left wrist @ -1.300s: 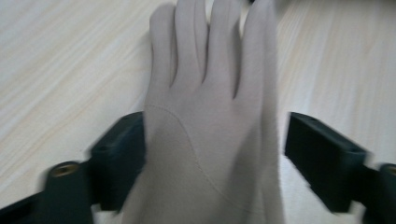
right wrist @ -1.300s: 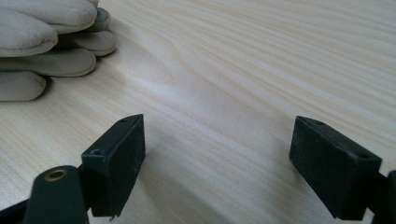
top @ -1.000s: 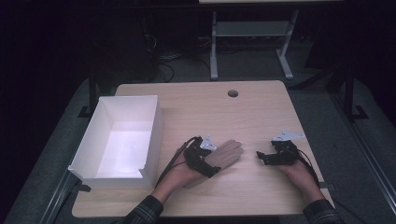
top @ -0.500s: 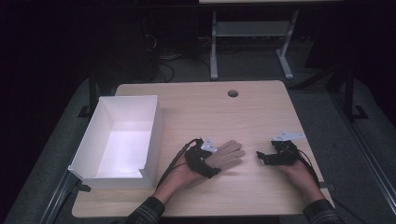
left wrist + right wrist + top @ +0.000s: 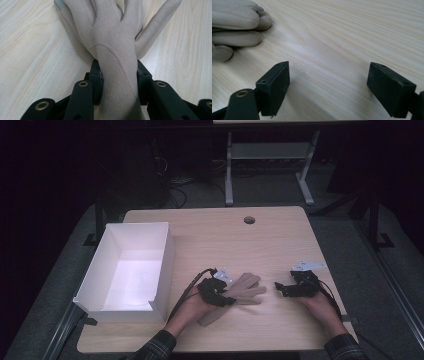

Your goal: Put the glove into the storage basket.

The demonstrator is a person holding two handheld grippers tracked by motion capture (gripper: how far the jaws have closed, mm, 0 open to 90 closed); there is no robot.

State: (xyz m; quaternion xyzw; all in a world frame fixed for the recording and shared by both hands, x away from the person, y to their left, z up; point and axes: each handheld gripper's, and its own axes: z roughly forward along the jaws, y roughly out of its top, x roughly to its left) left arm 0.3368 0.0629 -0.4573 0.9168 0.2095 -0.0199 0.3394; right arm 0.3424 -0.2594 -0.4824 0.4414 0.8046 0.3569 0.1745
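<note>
Pale wood table (image 5: 215, 240) carries a white box (image 5: 165, 255) at its left edge, well apart from the right gripper (image 5: 328, 87), whose 2 jaws stand spread over bare wood. Beige glove (image 5: 110, 37) lies flat near the front edge, fingers toward that gripper. Left gripper (image 5: 119, 83) has just been closing and now pinches the glove's wrist. Best keep the pinch firm and lift straight before carrying toward the box.
</note>
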